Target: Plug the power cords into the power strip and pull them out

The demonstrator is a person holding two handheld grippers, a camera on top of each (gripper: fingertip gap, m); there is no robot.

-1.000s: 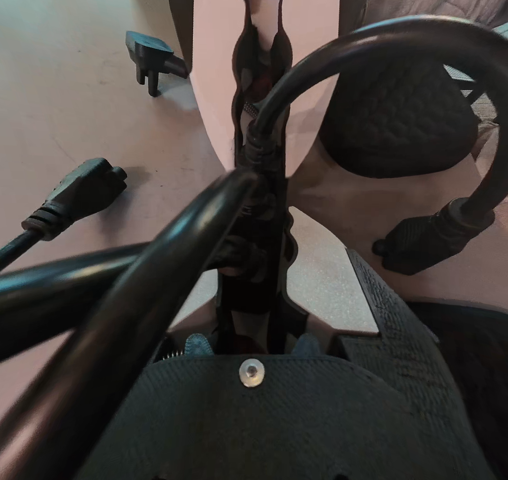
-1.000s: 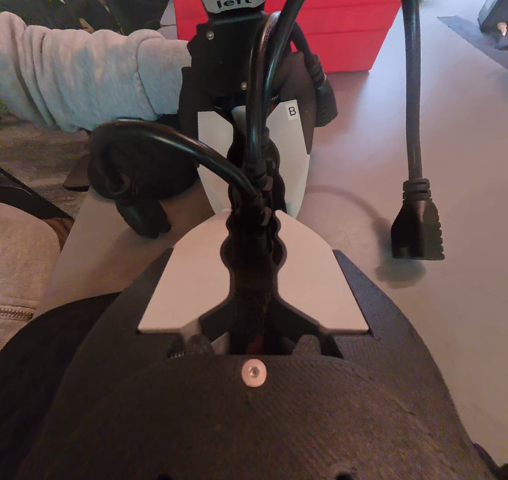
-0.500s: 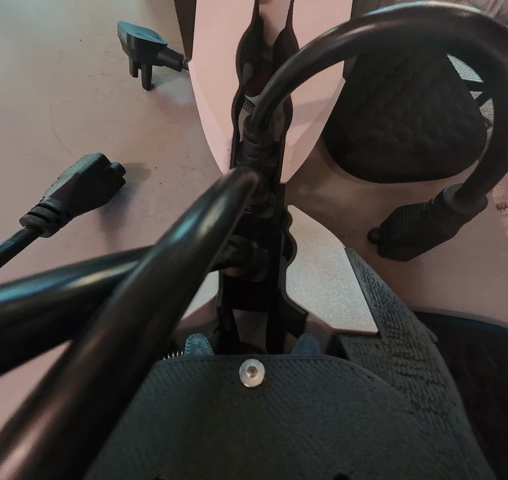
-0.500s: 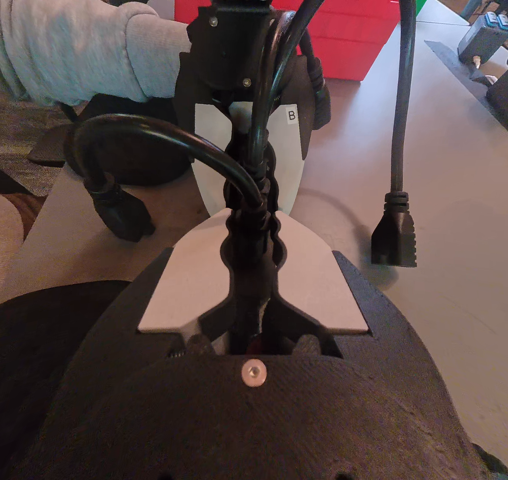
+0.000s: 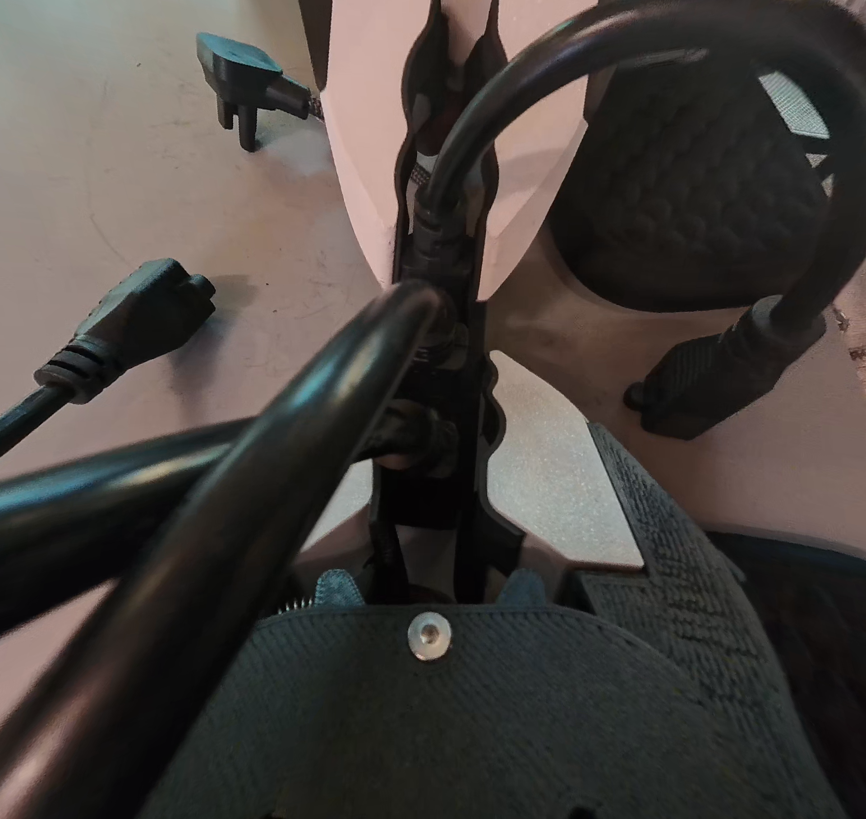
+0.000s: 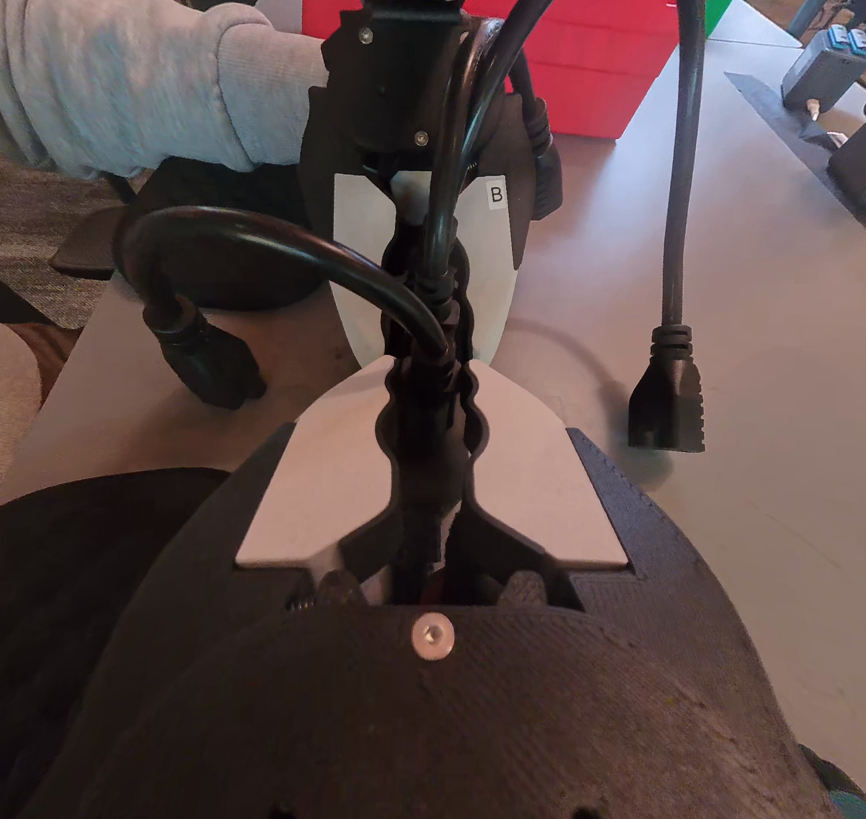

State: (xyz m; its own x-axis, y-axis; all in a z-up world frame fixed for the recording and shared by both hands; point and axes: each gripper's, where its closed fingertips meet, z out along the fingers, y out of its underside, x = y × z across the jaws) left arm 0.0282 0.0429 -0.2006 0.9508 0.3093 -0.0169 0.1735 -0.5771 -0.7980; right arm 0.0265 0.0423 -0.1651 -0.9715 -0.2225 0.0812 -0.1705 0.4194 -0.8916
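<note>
A narrow black power strip [image 6: 421,440] is held level above the table between my two grippers, which face each other. My right gripper [image 6: 431,365] is shut on one end. My left gripper [image 6: 426,323] is shut on the other end; it is seen in its own view [image 5: 440,365]. Several black power cords [image 6: 300,248] are plugged into the strip's top. One arcs left to a connector [image 6: 206,365] on the table. Another arcs right to a connector [image 6: 665,412]. The strip's body is mostly hidden by fingers and cords.
A black angled plug [image 5: 239,74] on a braided cord and a loose connector [image 5: 136,309] lie on the table [image 5: 117,177]. A red bin [image 6: 586,46] stands behind the left gripper. A grey sleeve [image 6: 117,70] comes in from the left. A black chair seat [image 5: 679,196] is beside the table edge. The tips of both grippers are at nearly the same place. My left gripper's tips are some 9 cm from the connector [image 6: 665,412]. It turns up in the left wrist view [image 5: 153,289] as well.
Both grippers have shifted slightly together with the strip. The hanging connectors have swung a little. Both grips are unchanged.
</note>
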